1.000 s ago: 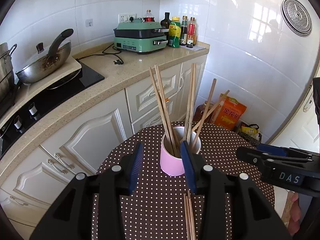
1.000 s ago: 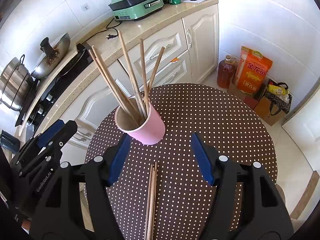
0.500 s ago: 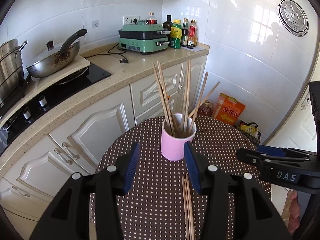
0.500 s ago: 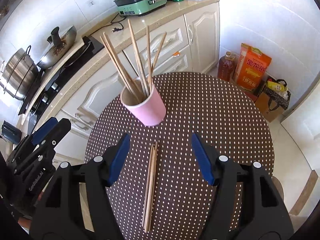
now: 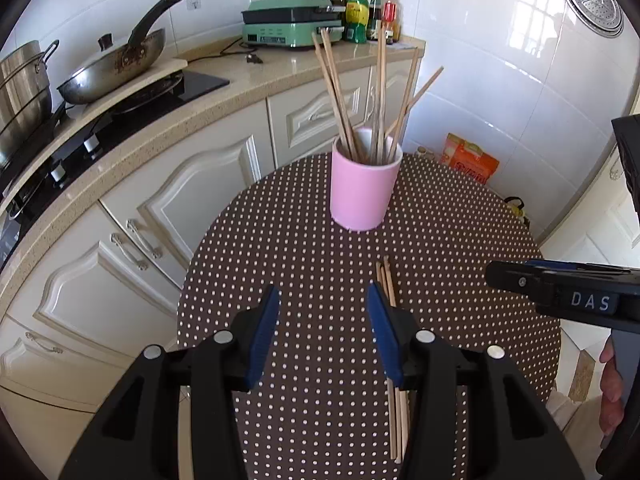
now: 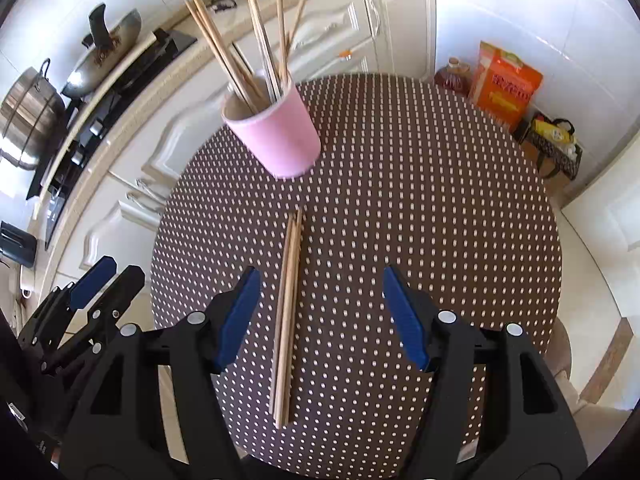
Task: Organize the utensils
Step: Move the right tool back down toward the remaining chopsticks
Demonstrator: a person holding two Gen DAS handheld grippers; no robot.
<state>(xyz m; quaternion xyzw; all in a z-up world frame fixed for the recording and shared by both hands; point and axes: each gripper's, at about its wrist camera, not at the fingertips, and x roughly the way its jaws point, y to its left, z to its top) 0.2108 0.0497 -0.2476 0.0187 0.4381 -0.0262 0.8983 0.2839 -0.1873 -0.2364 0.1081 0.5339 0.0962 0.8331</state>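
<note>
Left wrist view looks down on a round desk (image 5: 304,240) covered in brown cloth with a regular grid of small white dots. At its twelve o'clock edge stands a smooth pink cylindrical cup (image 5: 364,188), upright, holding a loose fan of thin, straight wooden chopsticks (image 5: 380,96) that lean outward in several directions. A small bundle of the same pale sticks, the loose chopsticks (image 5: 390,280), lies flat on the cloth toward six o'clock from the cup, apart from it and running roughly twelve to six. The left gripper (image 5: 324,330) hangs over the desk with its matte black plastic frame and ribbed blue fingers (image 5: 262,332) spread; nothing sits between them, and the loose sticks pass just under the three o'clock finger.

From the right wrist view, the right gripper (image 6: 322,316) has its blue fingers (image 6: 404,320) spread wide over the loose chopsticks (image 6: 289,312), which lie nearer the nine o'clock finger without touching either. The pink cup (image 6: 276,136) sits at twelve o'clock. Glossy white tiles, cream panelled cabinet doors and a speckled stone counter curve behind.
</note>
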